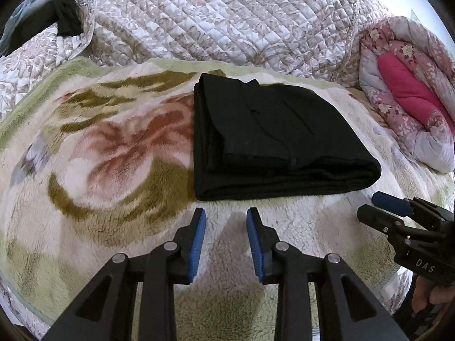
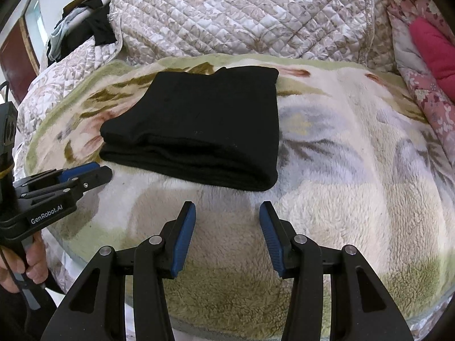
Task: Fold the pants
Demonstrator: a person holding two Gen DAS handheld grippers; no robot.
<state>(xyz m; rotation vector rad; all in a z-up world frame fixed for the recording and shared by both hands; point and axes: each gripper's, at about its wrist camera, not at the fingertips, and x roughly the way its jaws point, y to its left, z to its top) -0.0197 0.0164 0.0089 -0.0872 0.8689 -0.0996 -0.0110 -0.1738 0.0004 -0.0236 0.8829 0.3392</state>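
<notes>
Black pants point(image 1: 273, 139) lie folded into a flat rectangle on a fleecy flowered blanket point(image 1: 113, 153). My left gripper point(image 1: 226, 213) stands open just short of the pants' near edge, nothing between its blue pads. In the left wrist view the right gripper point(image 1: 369, 206) shows low at the right, near the pants' near right corner. In the right wrist view the same pants point(image 2: 204, 125) lie ahead and to the left. My right gripper point(image 2: 227, 207) is open and empty over bare blanket point(image 2: 341, 170). The left gripper point(image 2: 98, 172) comes in from the left, held by a hand point(image 2: 31, 261).
A quilted cover point(image 1: 227, 14) is heaped behind the blanket. A pink flowered duvet point(image 1: 409, 93) is bundled at the right. Dark clothes point(image 1: 65, 14) lie at the back left. The blanket's front edge point(image 2: 199, 324) drops off near me.
</notes>
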